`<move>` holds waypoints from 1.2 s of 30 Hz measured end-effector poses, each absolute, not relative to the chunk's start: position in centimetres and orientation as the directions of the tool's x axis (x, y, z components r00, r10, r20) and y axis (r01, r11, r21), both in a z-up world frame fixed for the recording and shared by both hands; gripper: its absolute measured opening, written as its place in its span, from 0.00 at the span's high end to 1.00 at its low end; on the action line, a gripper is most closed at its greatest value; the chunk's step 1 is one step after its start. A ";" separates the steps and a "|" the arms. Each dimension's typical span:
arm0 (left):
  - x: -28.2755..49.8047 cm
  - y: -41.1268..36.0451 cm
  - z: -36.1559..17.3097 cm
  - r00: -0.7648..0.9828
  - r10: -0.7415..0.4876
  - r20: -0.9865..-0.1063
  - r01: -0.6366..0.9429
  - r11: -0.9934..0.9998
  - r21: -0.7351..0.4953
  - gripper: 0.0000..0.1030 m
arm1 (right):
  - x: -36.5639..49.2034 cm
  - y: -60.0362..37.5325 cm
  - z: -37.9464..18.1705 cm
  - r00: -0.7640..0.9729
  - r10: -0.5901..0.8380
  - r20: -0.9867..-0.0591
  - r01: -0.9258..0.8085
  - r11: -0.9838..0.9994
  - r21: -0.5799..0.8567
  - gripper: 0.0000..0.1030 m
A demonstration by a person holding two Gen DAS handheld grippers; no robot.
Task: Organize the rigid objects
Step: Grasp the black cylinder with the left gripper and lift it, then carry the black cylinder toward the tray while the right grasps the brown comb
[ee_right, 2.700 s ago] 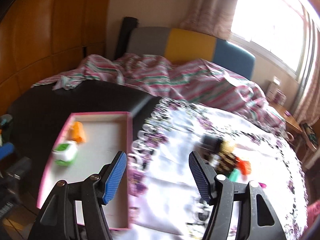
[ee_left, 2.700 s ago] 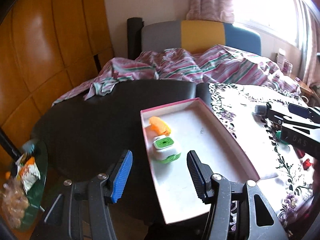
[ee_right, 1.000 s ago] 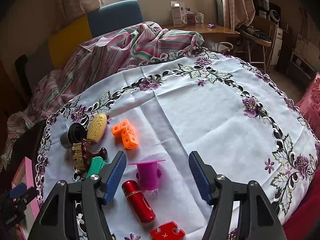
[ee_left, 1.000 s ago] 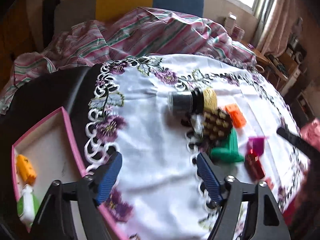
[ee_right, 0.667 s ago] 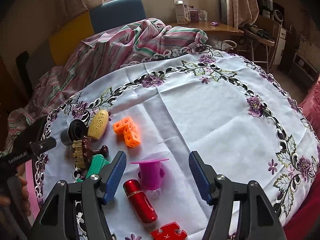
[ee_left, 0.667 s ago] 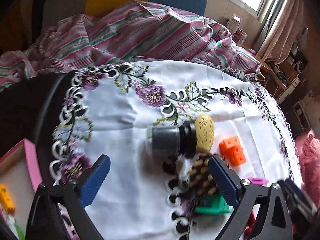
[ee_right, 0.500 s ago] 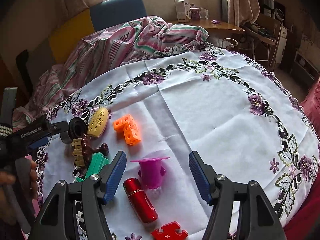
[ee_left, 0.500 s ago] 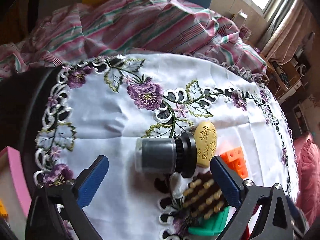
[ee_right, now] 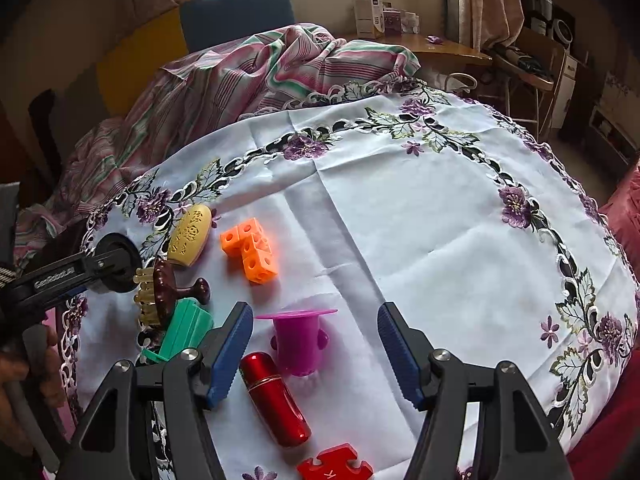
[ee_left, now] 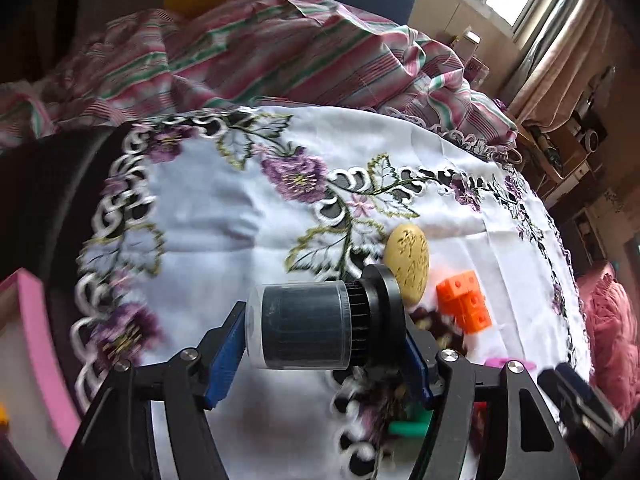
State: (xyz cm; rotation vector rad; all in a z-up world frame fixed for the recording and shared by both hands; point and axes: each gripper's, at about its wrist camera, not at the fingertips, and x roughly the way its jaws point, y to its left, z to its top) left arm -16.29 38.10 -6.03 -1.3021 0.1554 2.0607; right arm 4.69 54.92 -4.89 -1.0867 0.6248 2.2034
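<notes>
My left tool (ee_left: 324, 354) clamped on dark cylindrical jar with black cap (ee_left: 316, 326), at counter level. Right tool (ee_right: 316, 350) apart, empty, over purple plastic cup (ee_right: 298, 338). Pink tray (ee_left: 30, 340) far left; many pieces unsorted.

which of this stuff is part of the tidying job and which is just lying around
Part of the job:
- dark jar, between the left claw fingers
- yellow oval piece
- orange blocks
- brown hair clip
- green piece
- purple cup
- red tube
- red puzzle piece
- pink tray

Just lying about:
- striped cloth
- boxes on the desk
</notes>
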 end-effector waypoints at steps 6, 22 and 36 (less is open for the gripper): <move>-11.8 32.3 -3.8 -0.358 0.482 -0.800 -0.636 -0.753 -0.170 0.33 | 4.5 54.4 -5.0 -0.518 0.254 -0.817 -0.654 -0.734 0.186 0.36; -4.1 20.6 -2.0 -0.443 0.484 -0.754 -0.617 -0.775 -0.136 0.33 | -2.9 48.0 -4.3 -0.592 0.108 -0.798 -0.383 -0.909 0.162 0.35; -4.4 13.7 -1.7 -0.502 0.435 -0.747 -0.494 -0.853 -0.164 0.33 | -8.2 45.5 -7.0 -0.500 0.135 -0.855 -0.336 -0.940 0.049 0.58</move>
